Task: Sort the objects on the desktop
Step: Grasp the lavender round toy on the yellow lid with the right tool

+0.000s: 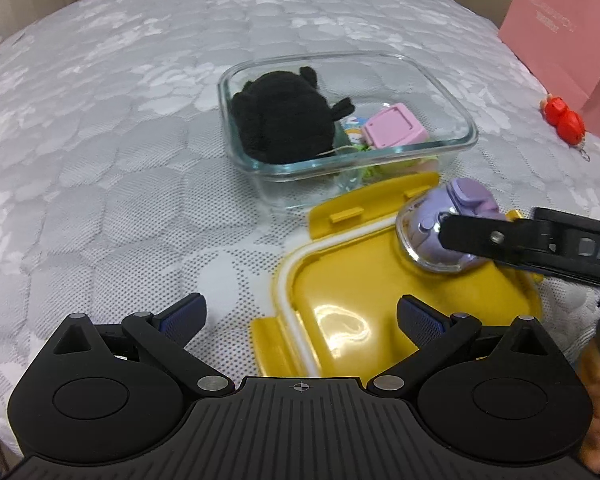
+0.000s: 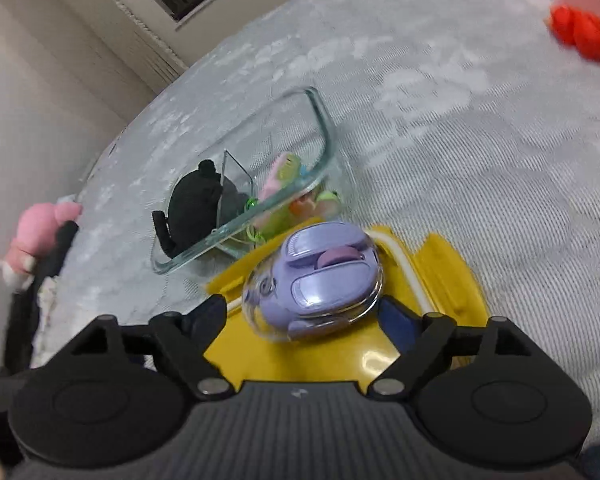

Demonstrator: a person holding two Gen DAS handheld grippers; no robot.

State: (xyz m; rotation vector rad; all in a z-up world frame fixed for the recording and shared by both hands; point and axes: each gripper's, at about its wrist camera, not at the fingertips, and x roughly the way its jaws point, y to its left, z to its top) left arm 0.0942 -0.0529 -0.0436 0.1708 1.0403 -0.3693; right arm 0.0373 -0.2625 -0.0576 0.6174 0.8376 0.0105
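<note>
- The step in hand looks like moving the purple toy (image 2: 314, 280): it lies on the yellow lid (image 1: 340, 300), between the fingers of the right tongs (image 2: 300, 316), whose jaws stand wide and do not seem to press on it.
- The left tongs (image 1: 300, 316) hang open and empty over the near edge of that lid.
- Ahead of both tongs sits the glass box (image 1: 466, 128), already holding a black plush (image 1: 284, 120) and a pink cube (image 1: 392, 126).
- Next, I judge, the right tongs must either close on the toy to carry it into the box, or back off if it is meant to lie there; the domed clear shell may slip.
- A red toy (image 1: 564, 120) lies far right of the left tongs, unsorted.
- The surface is a white lace cloth (image 1: 100, 140); a pink bag (image 1: 560, 40) stands beyond.
</note>
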